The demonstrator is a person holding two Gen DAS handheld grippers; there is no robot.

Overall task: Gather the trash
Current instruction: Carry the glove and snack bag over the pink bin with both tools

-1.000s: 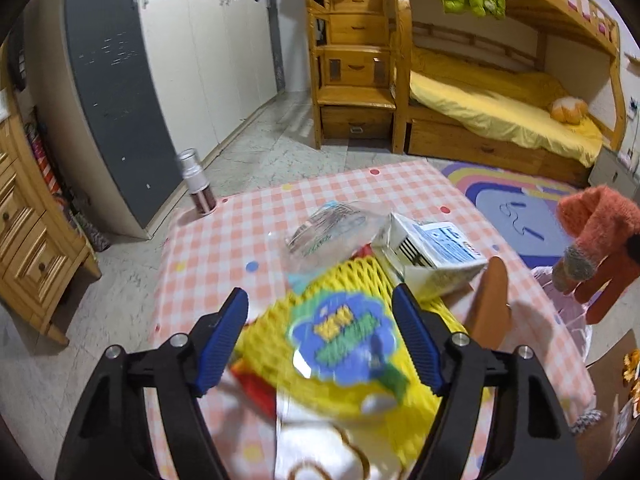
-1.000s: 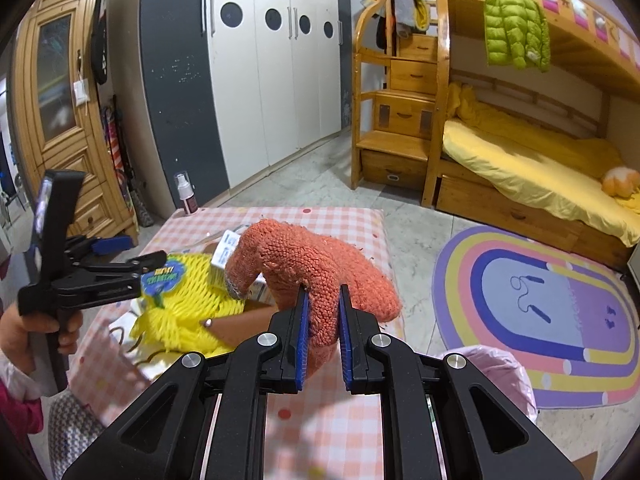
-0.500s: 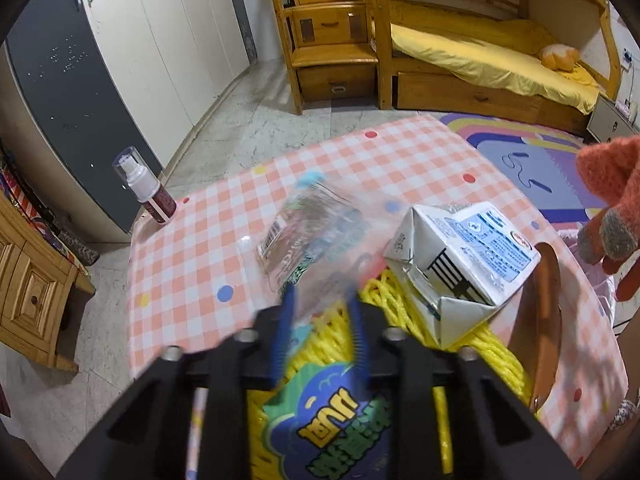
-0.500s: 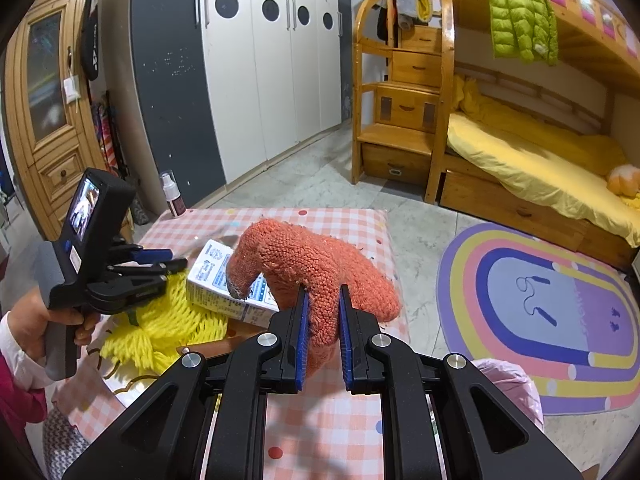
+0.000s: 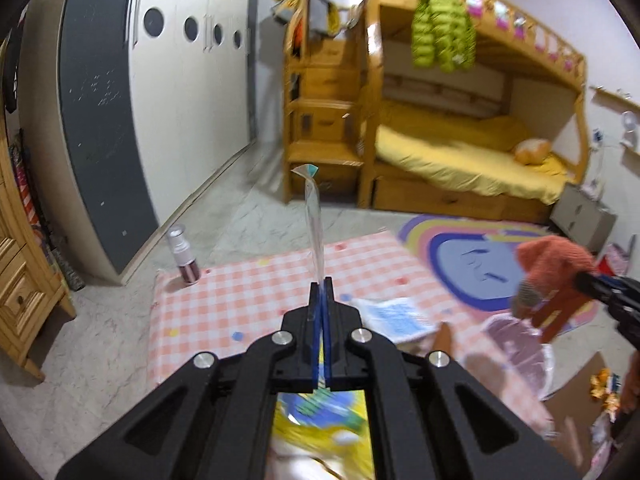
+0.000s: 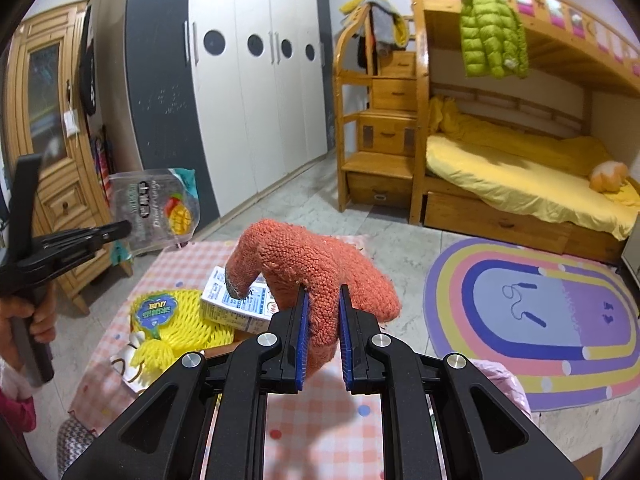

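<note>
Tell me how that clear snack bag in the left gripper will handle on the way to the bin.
The clear snack bag looks like thin film, probably very light. The left gripper pinches only one edge, so it will likely flap and swing. Glossy plastic may slip out if the grip loosens.

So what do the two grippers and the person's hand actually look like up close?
Both are matte black plastic linkages with round silver pivot screws. The left gripper and right gripper carry ribbed blue pads on the inner finger faces. From the right wrist view, the left one has a black pistol-style handle, gripped by a bare hand with a pink and white sleeve. No cables show.
</note>
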